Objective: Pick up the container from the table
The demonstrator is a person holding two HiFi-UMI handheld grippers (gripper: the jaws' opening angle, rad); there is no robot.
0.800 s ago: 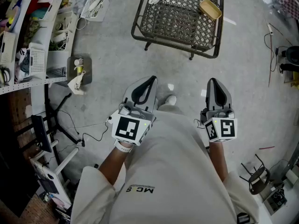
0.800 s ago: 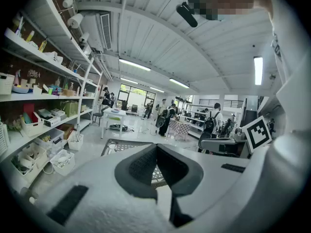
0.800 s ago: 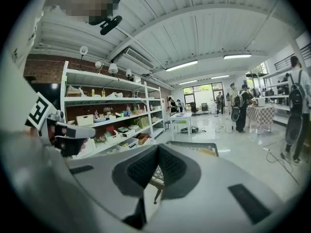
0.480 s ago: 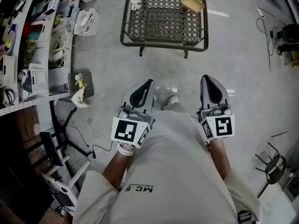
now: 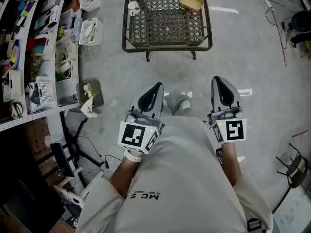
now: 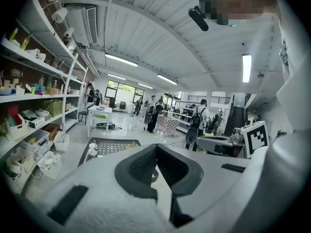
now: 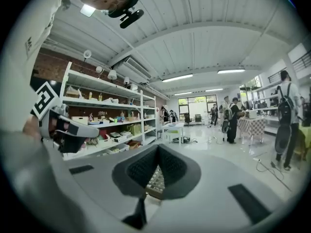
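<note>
Closest to the camera, both grippers were held in front of the person's body, well short of the table and pointing toward it. The left gripper had its fingers brought together at the tips, leaving only the hollow between the pads, and nothing was in it. The right gripper was the same: fingers closed tip to tip, hollow empty. In the right gripper view a patch of the table's metal lattice showed through that hollow, so it seemed to be aimed roughly at the table.

Between the grippers and the table lay a stretch of bare concrete floor. Shelving crowded with small items ran along the table's left side.

The container, a shallow tan tub, sat on the table at its far right corner, well apart from both grippers. A white cup stood at the table's far left corner.

Judging by this, the task was at the approach step: the container sat untouched and out of reach. The next move would call for walking up to the table's near edge, then opening one gripper's fingers, probably the right one's since the container lay on that side. They would then come down over a rim of the tub before closing.
</note>
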